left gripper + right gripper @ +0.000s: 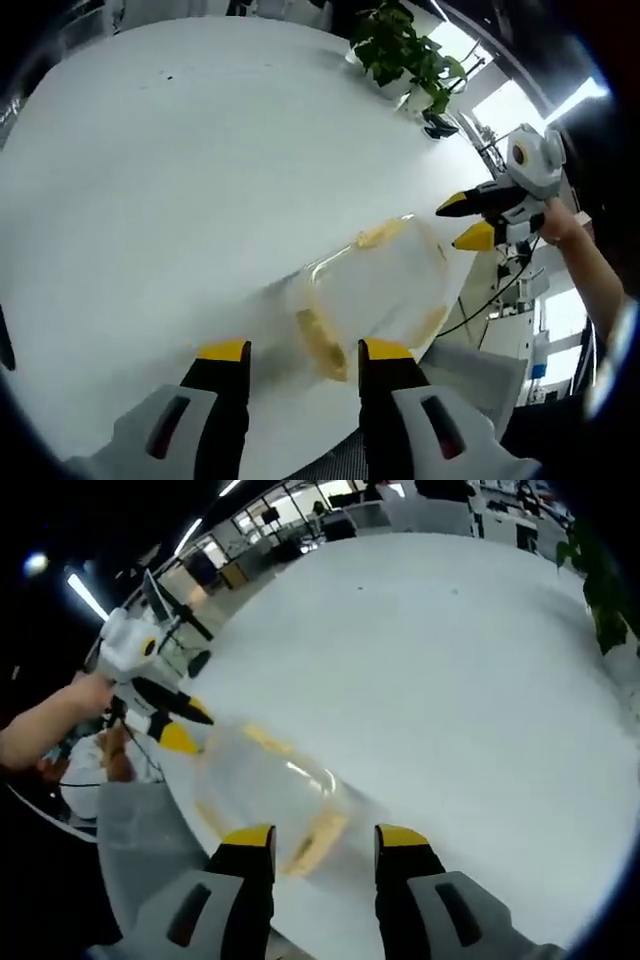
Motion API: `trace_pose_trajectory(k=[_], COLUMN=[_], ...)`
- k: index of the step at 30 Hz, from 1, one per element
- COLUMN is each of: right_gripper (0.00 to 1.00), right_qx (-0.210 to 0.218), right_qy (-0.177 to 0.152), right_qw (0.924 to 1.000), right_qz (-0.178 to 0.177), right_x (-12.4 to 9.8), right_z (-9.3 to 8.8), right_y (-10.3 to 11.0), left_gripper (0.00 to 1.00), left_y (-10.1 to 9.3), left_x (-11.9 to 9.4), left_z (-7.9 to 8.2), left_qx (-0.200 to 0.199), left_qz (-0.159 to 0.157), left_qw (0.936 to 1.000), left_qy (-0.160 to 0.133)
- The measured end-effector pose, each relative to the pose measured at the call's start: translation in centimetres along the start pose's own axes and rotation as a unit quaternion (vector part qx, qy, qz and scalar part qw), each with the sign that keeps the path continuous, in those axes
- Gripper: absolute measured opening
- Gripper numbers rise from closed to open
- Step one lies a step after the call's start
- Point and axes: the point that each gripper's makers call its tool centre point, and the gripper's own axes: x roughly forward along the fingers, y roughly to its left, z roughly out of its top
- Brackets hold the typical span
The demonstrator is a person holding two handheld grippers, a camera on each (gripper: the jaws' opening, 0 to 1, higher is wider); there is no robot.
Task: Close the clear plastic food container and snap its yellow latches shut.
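1. White round table [180,170] spans both views, with an office of desks and ceiling lights behind it; a potted plant [405,55] stands at its far edge.
2. Clear plastic food container [375,290] lies near the table's edge, between the 2 grippers. Its long axis runs roughly from one gripper toward the other. Motion blur hides whether the lid is seated.
3. Yellow latches [322,345] show at the container's ends; the near one in the left gripper view sits just ahead of that tool's tips and appears unfastened, though blur makes this a judgement.
4. Left gripper [304,352] has its jaws apart, holding nothing; the container lies just ahead, slightly toward the right jaw.
5. Right gripper [325,835] also has its jaws apart and empty, with the container's other end just ahead, toward its left jaw.
6. Both tools stand about equally near, 1 per end. Nothing lies between tool and latch.
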Motion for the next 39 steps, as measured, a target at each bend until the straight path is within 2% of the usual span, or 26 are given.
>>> trace_pose_trajectory(k=[2, 9, 18, 26, 32, 36, 39], right_gripper=[0.37, 0.36, 0.34, 0.32, 0.31, 0.3, 0.22], right_qx=[0.006, 0.034, 0.062, 0.07, 0.063, 0.075, 0.081], right_qy=[0.0, -0.007, -0.007, -0.007, 0.004, -0.004, -0.001], right_qw=[1.0, 0.9994, 0.998, 0.9974, 0.998, 0.9971, 0.9962], right_qz=[-0.001, 0.0, 0.006, 0.016, 0.009, 0.015, 0.031], right_x=[0.1, 0.2, 0.7, 1.3, 1.9, 1.8, 1.9], right_z=[-0.2, -0.5, -1.0, -1.3, -2.1, -1.9, -1.7], right_y=[-0.1, -0.1, 0.1, 0.8, 0.4, 0.5, 1.2], left_gripper=[0.42, 0.42, 0.41, 0.43, 0.44, 0.42, 0.38], left_y=[-0.3, -0.3, -0.2, -0.4, -0.4, -0.5, -0.9], left_x=[0.1, 0.4, 0.8, 1.1, 1.1, 1.2, 1.2], left_z=[-0.2, -0.4, -1.0, -1.0, -1.0, -1.0, -1.0], left_qx=[-0.02, -0.032, -0.071, -0.076, -0.078, -0.082, -0.089], left_qz=[-0.013, -0.008, -0.005, -0.008, -0.008, -0.011, -0.019], left_qw=[0.9997, 0.9995, 0.9974, 0.997, 0.9968, 0.9965, 0.9957], left_qy=[0.0, -0.005, -0.007, -0.013, -0.013, -0.013, -0.015])
